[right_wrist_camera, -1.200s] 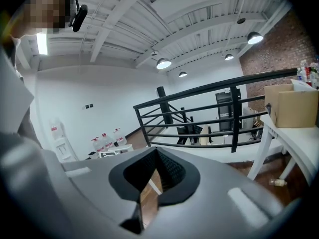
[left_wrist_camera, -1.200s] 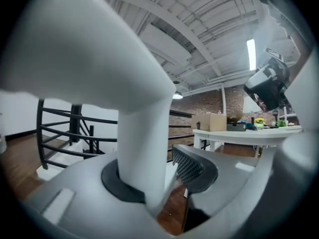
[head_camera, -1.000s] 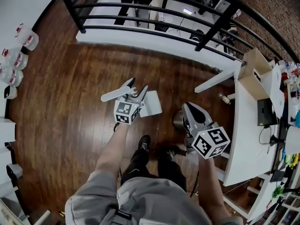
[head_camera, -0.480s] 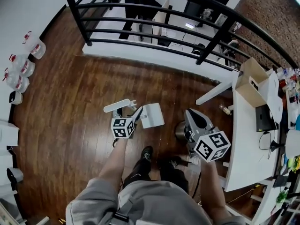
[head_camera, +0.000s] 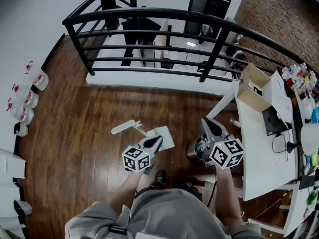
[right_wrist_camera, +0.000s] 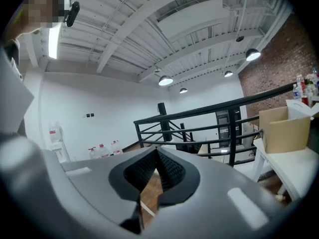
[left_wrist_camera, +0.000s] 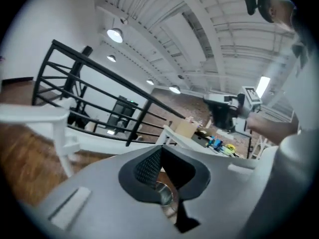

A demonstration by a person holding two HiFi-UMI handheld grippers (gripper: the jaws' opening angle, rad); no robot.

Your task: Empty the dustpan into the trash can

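The white dustpan (head_camera: 166,134) lies on the wooden floor, its long handle (head_camera: 123,128) pointing left. My left gripper (head_camera: 158,140) hovers over the pan's near edge, shut with nothing between its fingers and clear of the handle. In the left gripper view its jaws (left_wrist_camera: 159,152) meet, and the shiny rim of the trash can (left_wrist_camera: 165,193) shows beneath them. The metal trash can (head_camera: 192,148) stands right of the dustpan, partly hidden by my right gripper (head_camera: 206,121). In the right gripper view that gripper (right_wrist_camera: 157,152) is shut and holds nothing.
A black railing (head_camera: 149,34) closes off the floor at the far side. A white desk (head_camera: 259,153) with a cardboard box (head_camera: 250,87) stands at the right. Water jugs (head_camera: 24,106) line the left wall. My shoes (head_camera: 159,179) are just behind the dustpan.
The left gripper opened wide at the dustpan handle, came away to the right and shut with nothing in it. The dustpan stays on the floor. Both grippers have risen.
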